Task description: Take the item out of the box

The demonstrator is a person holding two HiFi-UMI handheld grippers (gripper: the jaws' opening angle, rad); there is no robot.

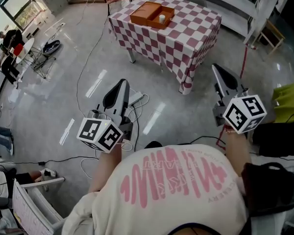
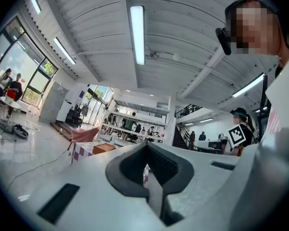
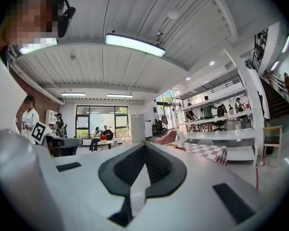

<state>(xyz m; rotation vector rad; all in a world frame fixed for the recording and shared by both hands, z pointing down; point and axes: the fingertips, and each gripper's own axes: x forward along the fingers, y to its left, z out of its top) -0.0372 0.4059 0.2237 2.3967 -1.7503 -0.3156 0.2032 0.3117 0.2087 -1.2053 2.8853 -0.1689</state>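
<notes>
Approach step by the look of it, nothing picked yet: left gripper (image 1: 121,84) and right gripper (image 1: 216,70) both point level with jaws closed together and empty, well apart from the checkered table (image 1: 191,31). The open orange box (image 1: 146,14) sits on the table with the small white item (image 1: 162,18) in its right-hand half. Next move calls for getting up to the table, opening one gripper's jaws and reaching into the box

Bright daylight from windows (image 1: 10,4) and ceiling strip lights (image 2: 137,32); floor (image 1: 88,87) shows glare; both gripper views bend strongly at the edges.
</notes>
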